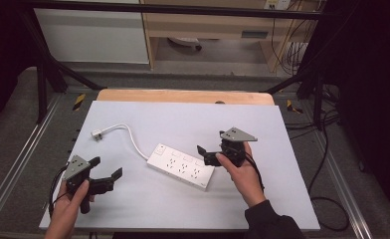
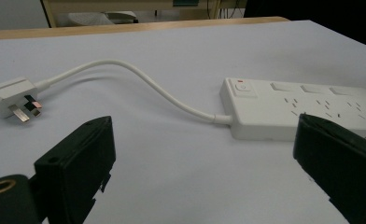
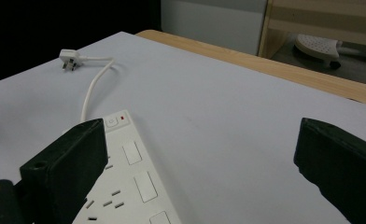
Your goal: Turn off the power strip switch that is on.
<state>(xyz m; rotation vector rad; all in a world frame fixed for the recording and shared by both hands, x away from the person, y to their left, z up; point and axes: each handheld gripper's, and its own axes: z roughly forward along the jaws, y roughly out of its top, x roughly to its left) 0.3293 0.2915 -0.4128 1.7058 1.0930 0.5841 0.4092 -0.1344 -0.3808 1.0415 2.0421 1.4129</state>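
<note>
A white power strip (image 1: 181, 167) lies flat in the middle of the white table top (image 1: 183, 119). Its cord (image 1: 133, 139) curves off to a white plug (image 1: 97, 134) at the left. My left gripper (image 1: 106, 167) hovers near the front left corner, open, aimed at the strip's switch end (image 2: 242, 88); nothing sits between its jaws. The plug (image 2: 13, 98) lies on its side with its pins showing. My right gripper (image 1: 205, 154) is open just beside the strip's right end. In the right gripper view the strip (image 3: 130, 182) passes under the left jaw, and the gripper (image 3: 200, 154) holds nothing.
A wooden edge (image 1: 183, 95) runs along the far side of the table. Black frame bars (image 1: 44, 74) stand at the back corners. Cables (image 1: 322, 164) trail over the floor to the right. A shelf unit (image 1: 208, 30) stands behind.
</note>
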